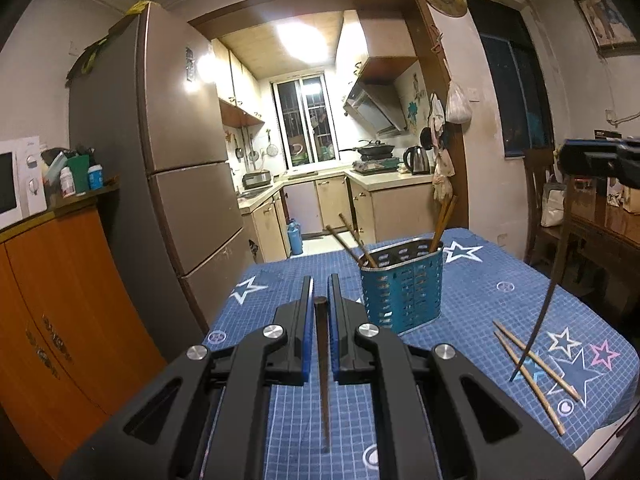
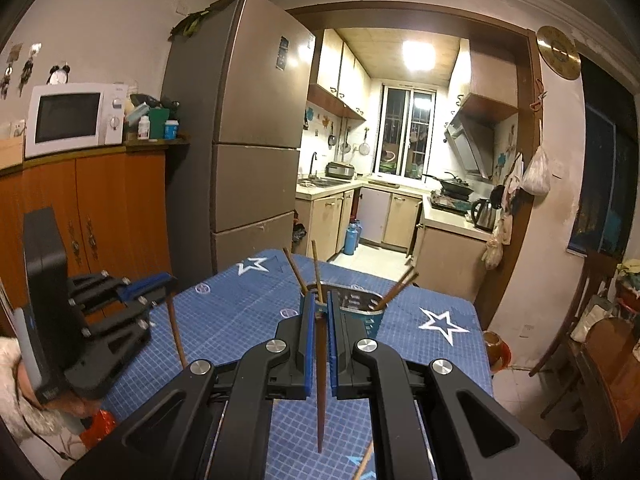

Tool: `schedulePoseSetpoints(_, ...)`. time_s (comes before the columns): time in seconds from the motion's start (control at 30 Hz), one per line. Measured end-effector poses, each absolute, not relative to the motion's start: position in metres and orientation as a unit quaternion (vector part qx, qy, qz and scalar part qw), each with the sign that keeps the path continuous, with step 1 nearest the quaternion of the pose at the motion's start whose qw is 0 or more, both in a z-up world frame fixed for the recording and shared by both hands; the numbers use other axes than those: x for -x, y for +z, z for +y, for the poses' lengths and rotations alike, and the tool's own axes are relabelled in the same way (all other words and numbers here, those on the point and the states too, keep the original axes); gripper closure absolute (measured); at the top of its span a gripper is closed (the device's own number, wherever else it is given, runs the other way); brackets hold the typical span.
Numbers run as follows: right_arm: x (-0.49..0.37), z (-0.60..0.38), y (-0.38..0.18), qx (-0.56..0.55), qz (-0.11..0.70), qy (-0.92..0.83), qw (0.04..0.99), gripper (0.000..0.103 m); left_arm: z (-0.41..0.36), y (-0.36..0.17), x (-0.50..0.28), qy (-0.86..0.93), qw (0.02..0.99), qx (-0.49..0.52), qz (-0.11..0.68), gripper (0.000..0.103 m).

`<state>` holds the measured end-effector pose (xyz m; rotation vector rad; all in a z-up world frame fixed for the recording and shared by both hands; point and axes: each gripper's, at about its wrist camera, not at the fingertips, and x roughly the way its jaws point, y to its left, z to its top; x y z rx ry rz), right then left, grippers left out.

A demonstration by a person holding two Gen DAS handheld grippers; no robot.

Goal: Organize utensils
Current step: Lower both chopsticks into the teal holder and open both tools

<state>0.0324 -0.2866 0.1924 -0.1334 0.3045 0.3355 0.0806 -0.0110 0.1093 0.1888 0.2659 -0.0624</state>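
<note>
My left gripper (image 1: 321, 284) is shut on a dark chopstick (image 1: 323, 380) that hangs straight down over the blue star tablecloth (image 1: 280, 412). Just ahead and to the right stands the blue perforated utensil holder (image 1: 402, 288) with several chopsticks leaning in it. At the far right my right gripper (image 1: 568, 160) holds another dark chopstick (image 1: 548, 292) above two loose chopsticks (image 1: 532, 368) lying on the cloth. In the right wrist view the right gripper (image 2: 321, 300) is shut on its reddish-brown chopstick (image 2: 320, 380), directly before the holder (image 2: 360, 308). The left gripper (image 2: 170, 282) with its chopstick (image 2: 176, 328) hangs at the left.
A tall fridge (image 1: 180, 140) and an orange cabinet (image 1: 60, 300) with a microwave (image 2: 68, 118) stand left of the table. A wooden table (image 1: 608, 228) and a chair are at the right. A fuzzy sleeve (image 2: 12, 380) shows at the lower left. The kitchen doorway lies beyond.
</note>
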Motion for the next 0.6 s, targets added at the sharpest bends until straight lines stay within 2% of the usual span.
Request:
schedulePoseSetpoints(0.37,-0.091,-0.280,0.261,0.026,0.079,0.140,0.987,0.096,-0.036,0.188,-0.138,-0.119,0.990,-0.025,0.074,0.098)
schedulePoseSetpoints(0.6,-0.153,-0.301,0.286,-0.037,0.022,0.104,0.994,0.096,-0.049,0.230,-0.190,-0.141,0.989,0.034,-0.006,0.098)
